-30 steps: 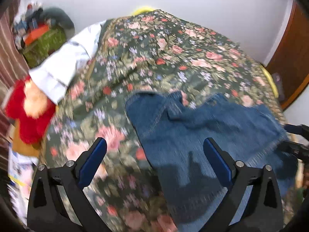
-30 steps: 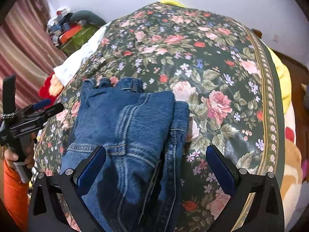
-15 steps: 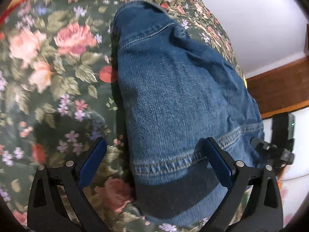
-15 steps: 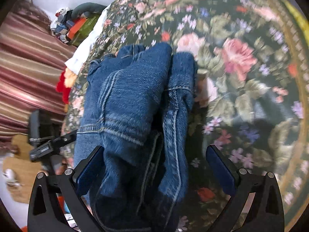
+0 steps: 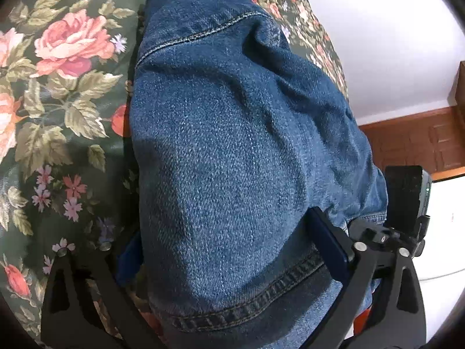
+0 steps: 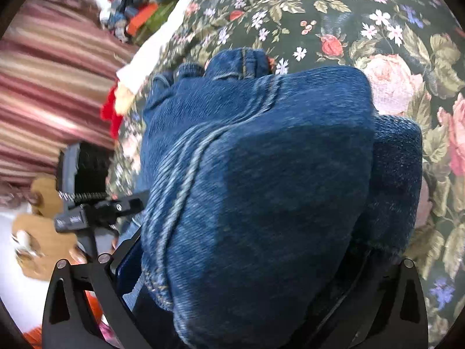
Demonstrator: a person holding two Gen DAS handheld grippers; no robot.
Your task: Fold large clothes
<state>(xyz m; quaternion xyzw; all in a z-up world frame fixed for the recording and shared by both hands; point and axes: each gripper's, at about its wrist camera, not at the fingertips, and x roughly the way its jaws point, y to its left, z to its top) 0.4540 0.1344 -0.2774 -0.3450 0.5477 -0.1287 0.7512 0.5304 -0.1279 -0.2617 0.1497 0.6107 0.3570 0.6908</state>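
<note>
Folded blue jeans (image 5: 232, 151) lie on the floral bedspread (image 5: 58, 87) and fill both views (image 6: 261, 189). My left gripper (image 5: 232, 250) is open, its fingers astride the hem end of the jeans, with the denim bulging between them. My right gripper (image 6: 247, 267) is open too, its fingers astride the other near end of the fold; the denim hides most of its right finger. Each gripper shows at the edge of the other's view.
The bedspread (image 6: 377, 29) stretches away behind the jeans. A striped curtain (image 6: 43, 87), a red soft toy (image 6: 112, 113) and a pile of clutter (image 6: 136, 17) are beside the bed. A white wall and wooden door (image 5: 421, 136) stand beyond it.
Both grippers have moved down and forward onto the jeans; the denim now sits between the open fingers of each, where a second ago they hovered above it.
</note>
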